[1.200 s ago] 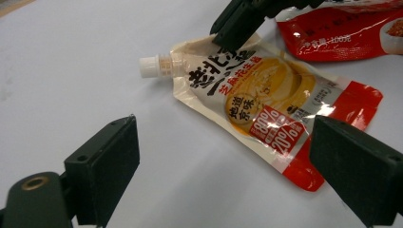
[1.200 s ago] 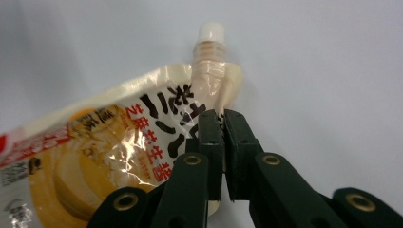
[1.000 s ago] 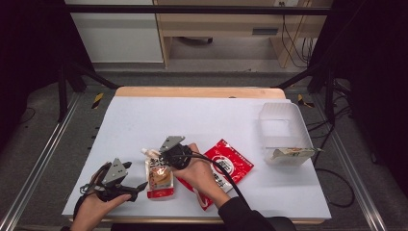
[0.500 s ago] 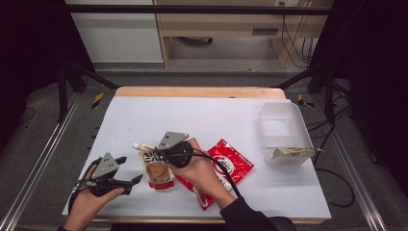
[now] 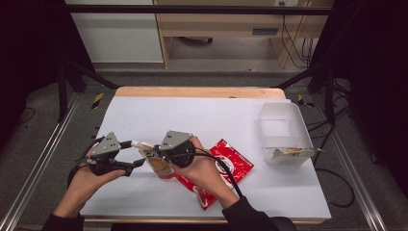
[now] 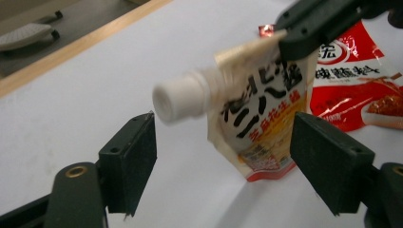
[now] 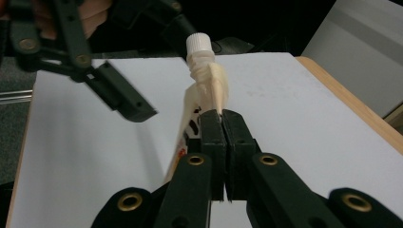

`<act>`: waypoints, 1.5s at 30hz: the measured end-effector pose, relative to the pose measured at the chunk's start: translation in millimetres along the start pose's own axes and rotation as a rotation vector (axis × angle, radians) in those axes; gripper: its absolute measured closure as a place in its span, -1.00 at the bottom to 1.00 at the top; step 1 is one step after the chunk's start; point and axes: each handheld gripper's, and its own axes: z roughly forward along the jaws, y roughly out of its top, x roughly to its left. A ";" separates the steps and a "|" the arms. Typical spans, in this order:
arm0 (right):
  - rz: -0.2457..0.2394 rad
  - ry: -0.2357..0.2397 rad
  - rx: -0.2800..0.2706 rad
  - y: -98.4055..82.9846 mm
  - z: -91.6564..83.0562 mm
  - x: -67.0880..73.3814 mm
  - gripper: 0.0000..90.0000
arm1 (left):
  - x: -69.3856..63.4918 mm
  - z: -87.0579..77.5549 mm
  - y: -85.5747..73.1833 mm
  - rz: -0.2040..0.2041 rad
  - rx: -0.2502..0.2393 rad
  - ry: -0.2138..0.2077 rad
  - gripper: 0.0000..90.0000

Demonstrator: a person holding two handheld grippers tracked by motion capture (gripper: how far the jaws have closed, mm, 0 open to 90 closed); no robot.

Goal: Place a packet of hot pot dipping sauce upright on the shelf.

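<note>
A: The right gripper (image 5: 155, 155) pinches the spouted pouch (image 5: 159, 163) by its top edge, lifted above the table (image 5: 202, 115).

B: The left gripper (image 6: 223, 156), jaws apart and just closing, brackets its white cap (image 6: 173, 101) untouched; bare table behind

**Matt claws, glossy packets**

The spouted pouch (image 6: 256, 128) is smooth, glossy printed film with a white, ribbed plastic cap (image 7: 198, 42). The red sachet (image 5: 226, 166) behind it is shiny, crinkled foil-like plastic. Both claws — left claw (image 6: 223, 156), right claw (image 7: 221, 121) — are matt black plastic with brass-coloured rivets. The worktop (image 5: 202, 120) has a matt white, paper-like cover over a pale wood edge. The bin (image 5: 284, 127) is translucent, frosted plastic.
</note>
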 end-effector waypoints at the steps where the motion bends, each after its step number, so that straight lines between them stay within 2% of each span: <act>1: -0.002 -0.001 -0.007 0.3 -1.3 0.0 0.99 | 1.4 1.7 2.9 0.004 0.002 -0.016 -0.40; 5: -0.013 0.007 -0.021 1.2 -5.2 0.5 0.99 | 3.4 6.0 7.3 0.021 -0.002 -0.036 -0.36; 14: -0.022 0.029 -0.028 1.4 -3.4 4.4 0.99 | 6.2 6.7 0.8 0.028 -0.011 -0.058 -0.16; 19: -0.029 0.039 -0.023 1.6 -1.8 6.7 0.98 | 7.5 6.8 -1.2 0.023 -0.005 -0.082 0.07; 27: -0.009 0.032 -0.021 0.4 -4.3 2.4 0.98 | 5.7 2.9 1.9 0.003 -0.020 -0.114 0.53; 35: 0.007 0.039 -0.026 1.0 -6.5 0.5 0.97 | 0.5 -7.2 12.4 0.016 -0.027 -0.115 0.60; 45: -0.014 0.046 -0.012 3.1 -7.1 3.7 0.93 | -3.0 -13.7 17.3 0.054 -0.020 -0.121 0.61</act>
